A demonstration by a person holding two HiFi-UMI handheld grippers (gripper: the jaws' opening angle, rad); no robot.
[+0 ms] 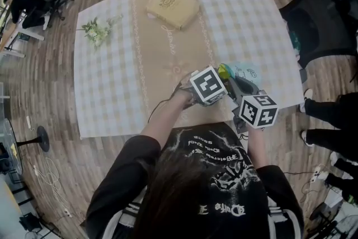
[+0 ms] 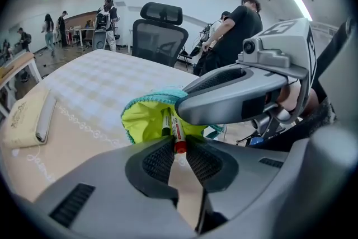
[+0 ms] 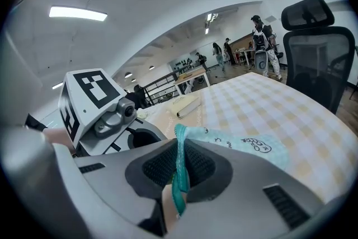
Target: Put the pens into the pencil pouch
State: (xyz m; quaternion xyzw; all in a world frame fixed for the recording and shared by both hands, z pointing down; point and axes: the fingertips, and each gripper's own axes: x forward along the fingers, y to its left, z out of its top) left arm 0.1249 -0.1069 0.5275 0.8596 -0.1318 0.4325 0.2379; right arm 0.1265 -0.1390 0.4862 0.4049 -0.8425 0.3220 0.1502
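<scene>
A teal pencil pouch [image 1: 245,73] with a yellow-green lining lies near the table's front right edge. My right gripper [image 3: 178,168] is shut on the pouch's teal rim [image 3: 179,145] and holds its mouth up. In the left gripper view the mouth [image 2: 144,120] gapes toward me. My left gripper [image 2: 178,149] is shut on a white pen with a red end [image 2: 178,136], whose far end reaches into the mouth. A dark green pen [image 2: 165,122] lies inside beside it. In the head view the two marker cubes [image 1: 208,85] [image 1: 258,109] sit side by side and hide the jaws.
A cream padded case [image 1: 172,8] lies at the table's far middle and a small flower sprig [image 1: 96,31] at its far left. A black office chair [image 1: 319,17] stands at the right, with someone's legs [image 1: 330,120] close by. People stand beyond the table [image 2: 238,31].
</scene>
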